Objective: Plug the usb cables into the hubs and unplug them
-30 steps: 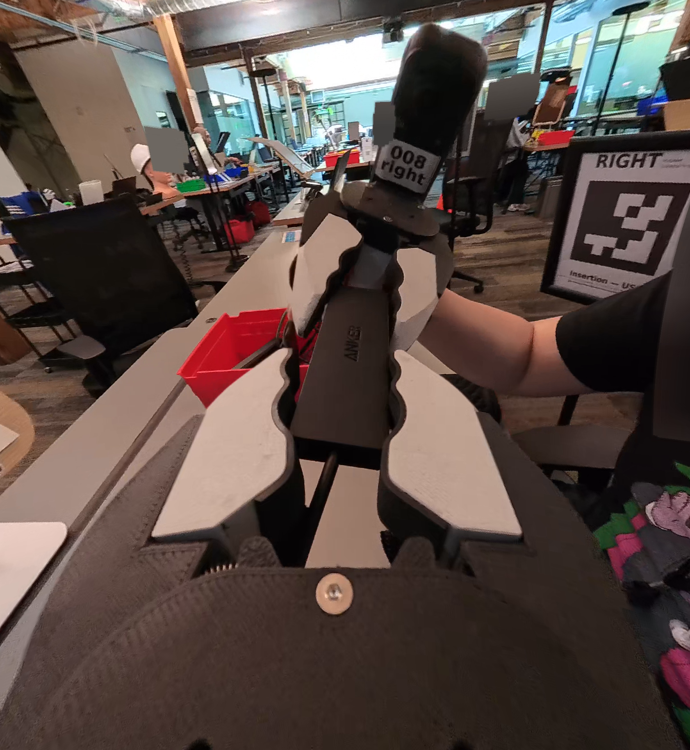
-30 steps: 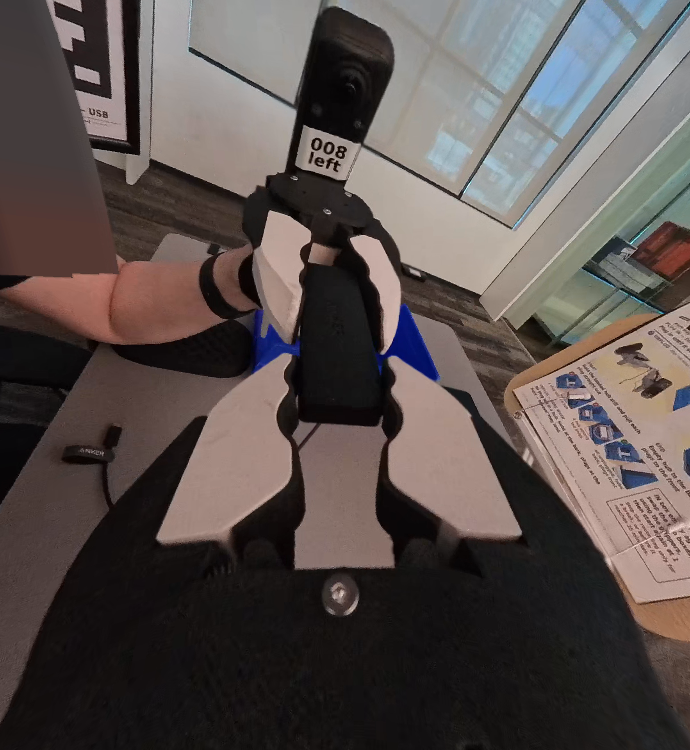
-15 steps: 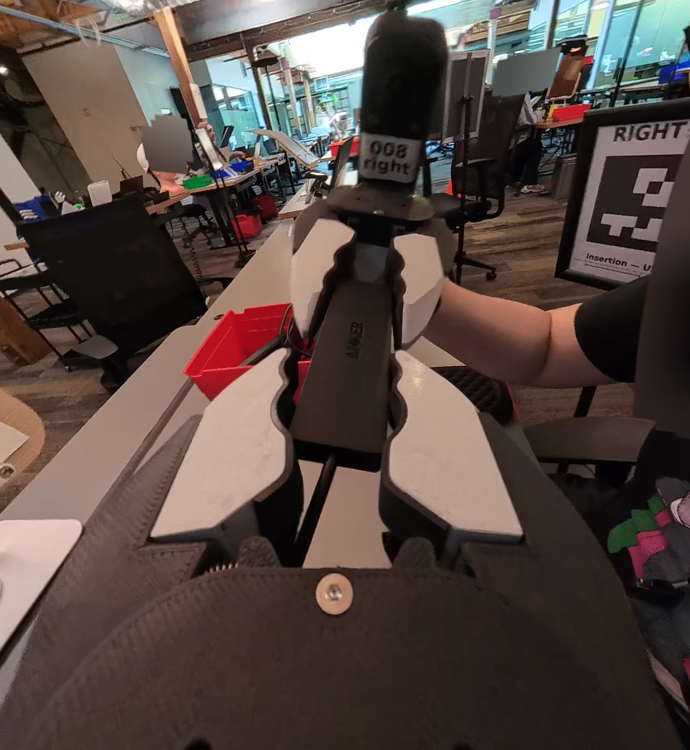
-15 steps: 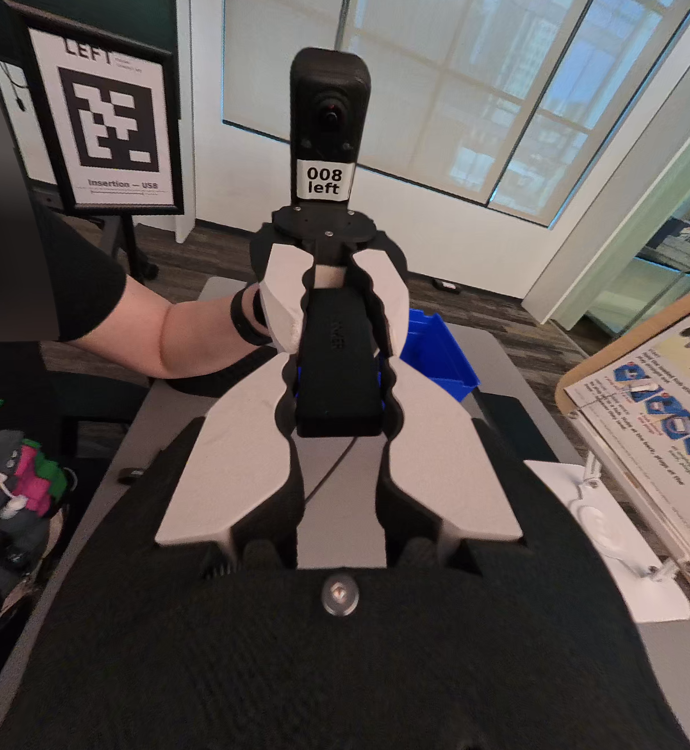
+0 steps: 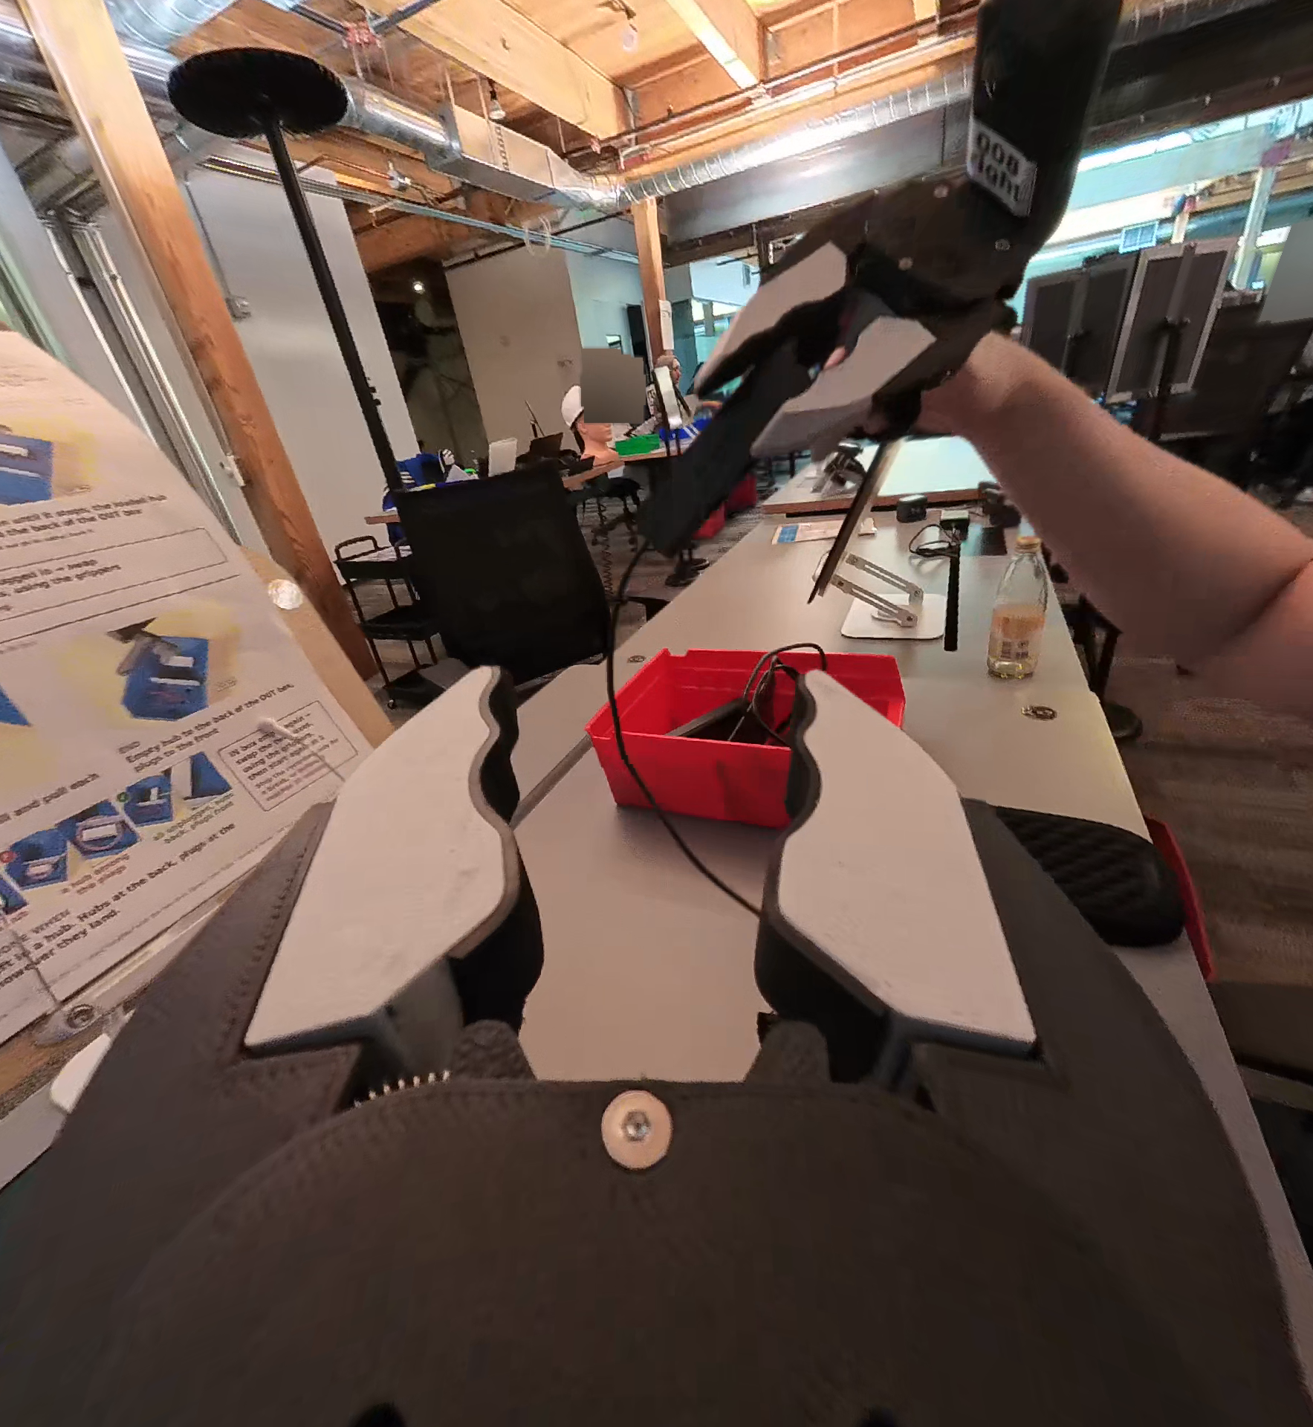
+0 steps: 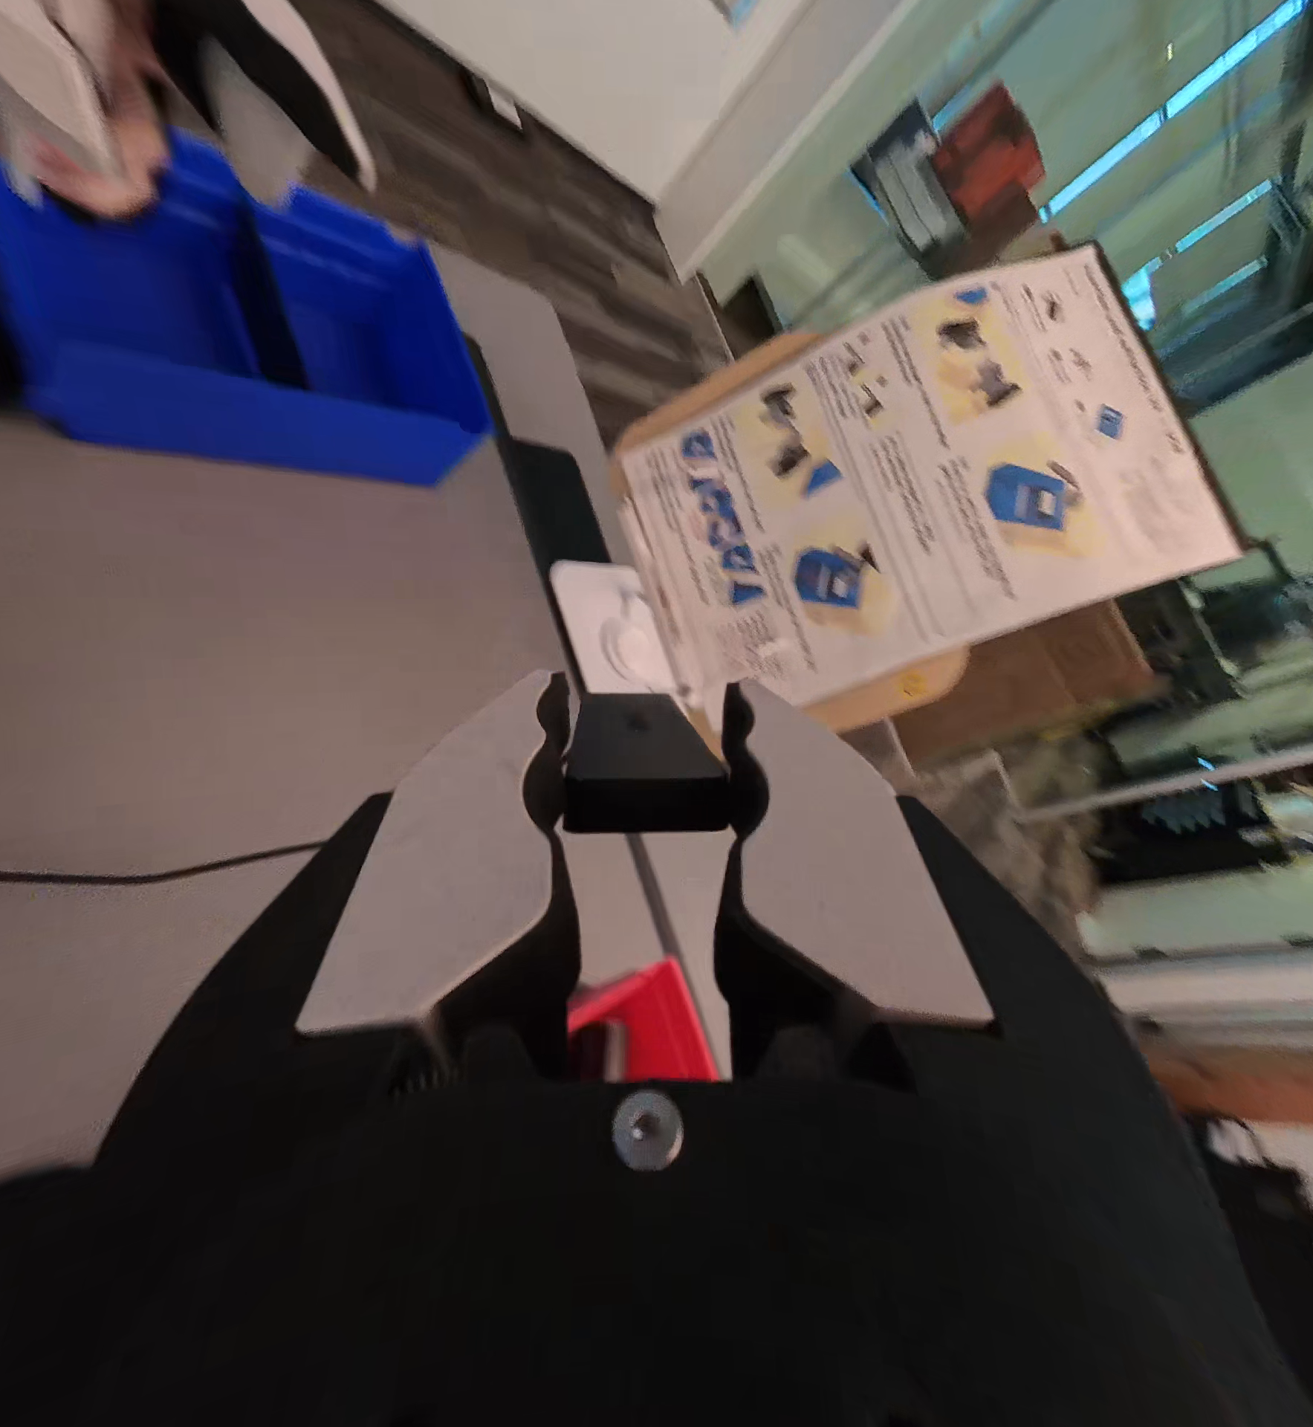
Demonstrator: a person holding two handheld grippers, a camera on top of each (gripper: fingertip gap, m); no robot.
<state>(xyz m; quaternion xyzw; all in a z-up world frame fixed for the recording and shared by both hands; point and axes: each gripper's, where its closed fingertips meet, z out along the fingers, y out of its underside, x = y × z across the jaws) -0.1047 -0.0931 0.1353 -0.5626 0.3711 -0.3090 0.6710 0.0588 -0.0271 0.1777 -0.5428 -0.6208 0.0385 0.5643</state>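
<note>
In the left wrist view, my left gripper (image 5: 649, 695) is open and empty above the grey table (image 5: 637, 965). My right gripper (image 5: 738, 409) is up at the upper right, shut on a black USB hub (image 5: 707, 471) that is tilted in the air. The hub's thin black cable (image 5: 613, 656) hangs down to the table between my left fingers. In the blurred right wrist view, my right gripper (image 6: 645, 695) clamps the hub (image 6: 641, 764) at its fingertips. The left gripper (image 6: 58, 116) shows blurred at the top left, over the blue bin (image 6: 251, 355).
A red bin (image 5: 715, 764) holding black cables sits ahead of the left gripper. An instruction sheet (image 5: 58, 695) stands at the left on a board and also shows in the right wrist view (image 6: 931, 479). A glass bottle (image 5: 1016, 610) and a tablet stand (image 5: 885, 610) lie farther back.
My left gripper has let go of the hub and opened. My right gripper has carried the hub up and away from it. Both views have swung sharply.
</note>
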